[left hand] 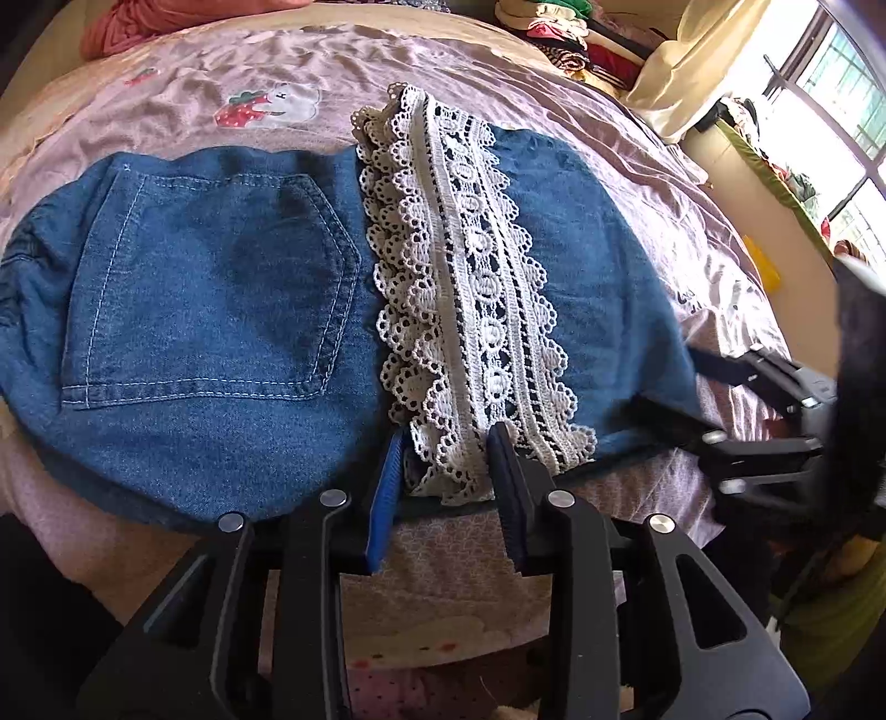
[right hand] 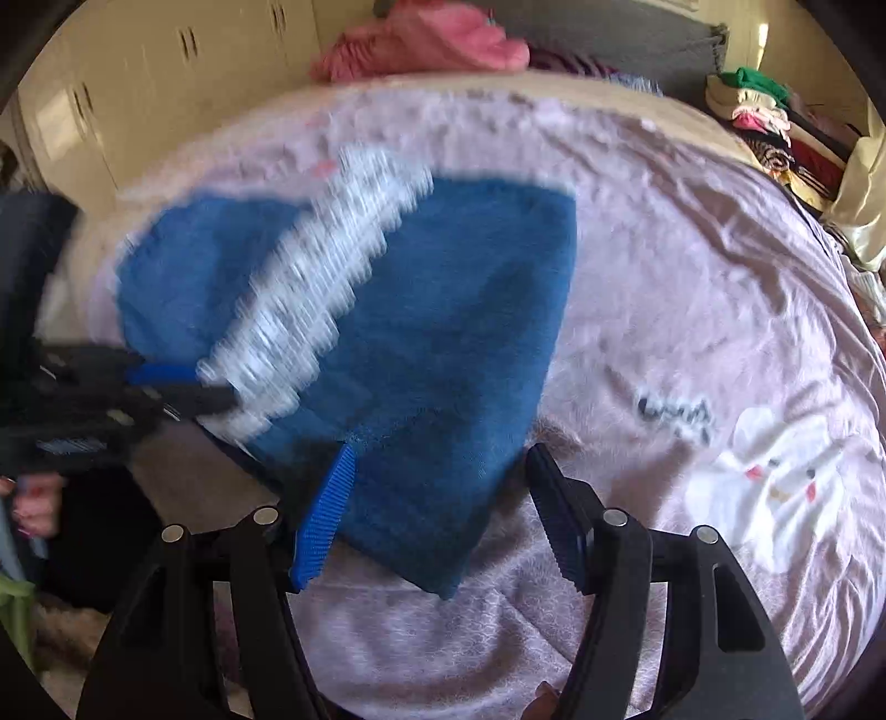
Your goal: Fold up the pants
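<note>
Blue denim pants [left hand: 221, 304] lie folded on the bed, back pocket up, with a white lace hem [left hand: 470, 288] running across them towards me. My left gripper [left hand: 447, 462] is shut on the near end of that lace hem, which is bunched between its pads. In the blurred right wrist view the pants [right hand: 443, 332] show with the lace [right hand: 310, 288] on the left, and the left gripper [right hand: 213, 385] at the lace's end. My right gripper [right hand: 437, 482] stands open, astride the near denim corner, which lies flat. It also appears at the pants' right edge [left hand: 659, 374].
The pants rest on a pink bedsheet [left hand: 637, 183] with cartoon prints. A pink garment [right hand: 432, 39] lies at the bed's far side. Stacked clothes [left hand: 576, 39] sit at the far right beside a window [left hand: 841, 94]. Pale cabinets [right hand: 138, 83] stand behind. A hand [right hand: 33, 504] shows at the left.
</note>
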Demonstrator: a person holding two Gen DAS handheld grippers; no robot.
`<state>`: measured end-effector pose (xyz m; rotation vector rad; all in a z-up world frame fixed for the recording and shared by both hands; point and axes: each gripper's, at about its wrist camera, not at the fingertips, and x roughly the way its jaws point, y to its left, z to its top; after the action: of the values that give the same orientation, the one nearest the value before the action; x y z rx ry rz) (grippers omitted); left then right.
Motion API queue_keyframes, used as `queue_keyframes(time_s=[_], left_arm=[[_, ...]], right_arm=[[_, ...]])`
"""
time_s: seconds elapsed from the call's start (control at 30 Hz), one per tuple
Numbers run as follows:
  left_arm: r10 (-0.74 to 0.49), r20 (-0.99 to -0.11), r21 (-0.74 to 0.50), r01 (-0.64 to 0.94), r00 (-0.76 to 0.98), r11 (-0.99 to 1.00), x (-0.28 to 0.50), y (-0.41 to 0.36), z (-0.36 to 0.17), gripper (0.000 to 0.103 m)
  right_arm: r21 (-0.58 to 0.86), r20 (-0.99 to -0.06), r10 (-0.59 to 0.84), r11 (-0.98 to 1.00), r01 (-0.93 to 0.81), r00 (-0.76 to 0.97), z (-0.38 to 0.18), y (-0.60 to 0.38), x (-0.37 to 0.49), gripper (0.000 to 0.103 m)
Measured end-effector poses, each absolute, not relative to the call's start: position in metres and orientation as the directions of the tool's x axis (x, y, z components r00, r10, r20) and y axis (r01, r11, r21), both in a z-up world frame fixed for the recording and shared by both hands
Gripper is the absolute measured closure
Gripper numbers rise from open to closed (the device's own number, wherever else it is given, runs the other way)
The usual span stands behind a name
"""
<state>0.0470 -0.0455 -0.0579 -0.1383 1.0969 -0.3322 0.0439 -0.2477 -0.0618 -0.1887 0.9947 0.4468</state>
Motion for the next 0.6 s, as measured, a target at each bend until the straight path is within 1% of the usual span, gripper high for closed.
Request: queue_keyframes(time_s=[0.27,0.6], left_arm=[[-0.335,-0.845,-0.274,0.199,0.417,0.941,0.046,-0.044,-0.054,0.076],[-0.325,-0.842,-0.265,0.195,0.430,0.944,0.039,-0.039,-0.044,0.070]], right_arm=[[0.060,-0.839,0.281,0.899,-0.433,0.466,-0.061,-0.251,0.044,0.039],[0.078,-0.833,0.289,0.906,-0.417,0.472,-0.047,-0.255,0.035,0.038]])
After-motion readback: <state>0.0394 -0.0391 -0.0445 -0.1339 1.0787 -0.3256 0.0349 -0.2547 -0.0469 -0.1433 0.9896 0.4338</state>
